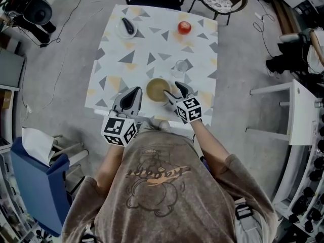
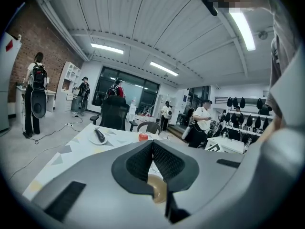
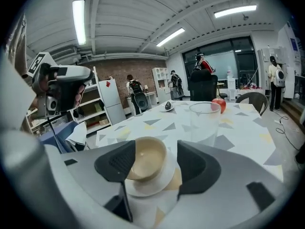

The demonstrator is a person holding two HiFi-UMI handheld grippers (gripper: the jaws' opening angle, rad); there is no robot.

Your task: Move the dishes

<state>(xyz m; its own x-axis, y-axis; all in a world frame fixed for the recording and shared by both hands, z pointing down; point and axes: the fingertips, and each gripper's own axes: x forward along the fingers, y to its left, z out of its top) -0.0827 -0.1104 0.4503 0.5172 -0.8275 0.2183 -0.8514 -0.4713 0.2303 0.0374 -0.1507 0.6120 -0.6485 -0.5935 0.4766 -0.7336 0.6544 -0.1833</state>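
A table (image 1: 152,44) in a white cloth printed with grey and yellow triangles stands on a grey floor. It bears a tan bowl (image 1: 157,89) on a saucer (image 3: 155,187) at the near edge, a glass (image 1: 181,66) just beyond, and an apple (image 1: 184,27) at the far end. The right gripper (image 1: 174,91) has its jaws spread either side of the bowl, while the left gripper (image 1: 134,92) beside it is pressed together on nothing. Only the gripper views show the brick wall, strip lights and standing people.
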